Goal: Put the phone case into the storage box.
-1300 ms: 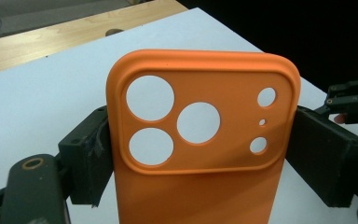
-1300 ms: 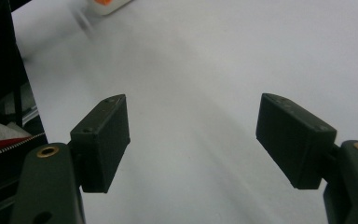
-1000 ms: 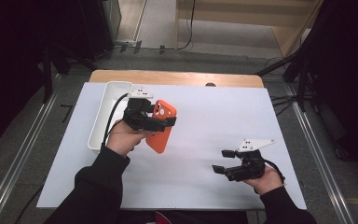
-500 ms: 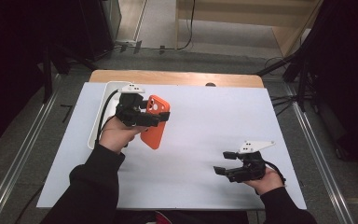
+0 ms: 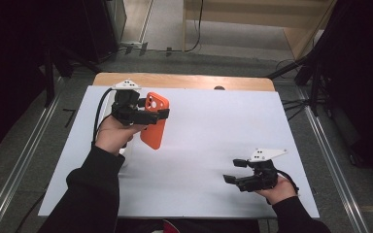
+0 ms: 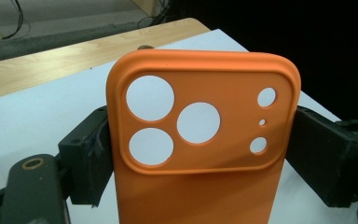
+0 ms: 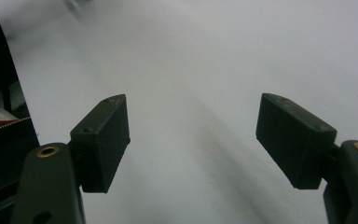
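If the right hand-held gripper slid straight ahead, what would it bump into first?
Probably nothing: the right hand-held gripper stands open, and ahead lies bare white table cover, though depth is hard to judge.

We see two black handheld grippers, the left gripper (image 5: 161,113) and the right gripper (image 5: 232,171), each topped by a pale grey three-cornered plate. Our sleeves (image 5: 90,194) are black. Blocky black jaws show brass-ringed holes at their bases. A black cable (image 5: 98,109) loops at upper left.
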{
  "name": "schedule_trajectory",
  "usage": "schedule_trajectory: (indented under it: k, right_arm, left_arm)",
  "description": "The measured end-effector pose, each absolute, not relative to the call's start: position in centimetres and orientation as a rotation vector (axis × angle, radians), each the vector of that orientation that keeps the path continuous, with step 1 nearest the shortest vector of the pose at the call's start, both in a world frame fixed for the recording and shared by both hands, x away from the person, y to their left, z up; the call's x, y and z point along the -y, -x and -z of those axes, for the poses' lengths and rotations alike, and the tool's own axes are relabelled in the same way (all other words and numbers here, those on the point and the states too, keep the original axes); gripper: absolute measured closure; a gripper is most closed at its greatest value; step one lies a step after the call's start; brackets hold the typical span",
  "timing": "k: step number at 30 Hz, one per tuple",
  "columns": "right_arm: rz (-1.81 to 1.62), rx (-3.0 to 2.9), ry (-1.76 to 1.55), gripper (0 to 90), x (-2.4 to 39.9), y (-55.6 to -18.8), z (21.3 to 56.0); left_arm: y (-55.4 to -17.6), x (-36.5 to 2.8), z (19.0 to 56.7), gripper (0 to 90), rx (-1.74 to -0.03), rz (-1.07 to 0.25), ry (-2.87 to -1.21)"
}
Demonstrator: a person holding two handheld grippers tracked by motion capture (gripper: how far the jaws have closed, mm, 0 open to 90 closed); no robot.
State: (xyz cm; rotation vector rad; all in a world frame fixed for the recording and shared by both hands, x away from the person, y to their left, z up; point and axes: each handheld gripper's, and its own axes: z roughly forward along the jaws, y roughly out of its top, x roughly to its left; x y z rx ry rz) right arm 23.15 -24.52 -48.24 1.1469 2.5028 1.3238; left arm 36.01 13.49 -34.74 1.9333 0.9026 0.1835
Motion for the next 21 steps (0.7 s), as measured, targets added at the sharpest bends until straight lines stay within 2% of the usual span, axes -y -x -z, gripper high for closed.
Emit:
schedule_trajectory:
  k: [21]
  right_arm:
    - [-1.336, -2.508, -1.148, 24.7, 24.5, -23.0, 48.4]
  left_arm:
    - [-36.7, -16.4, 33.0, 16.2, -0.965, -0.264, -1.875]
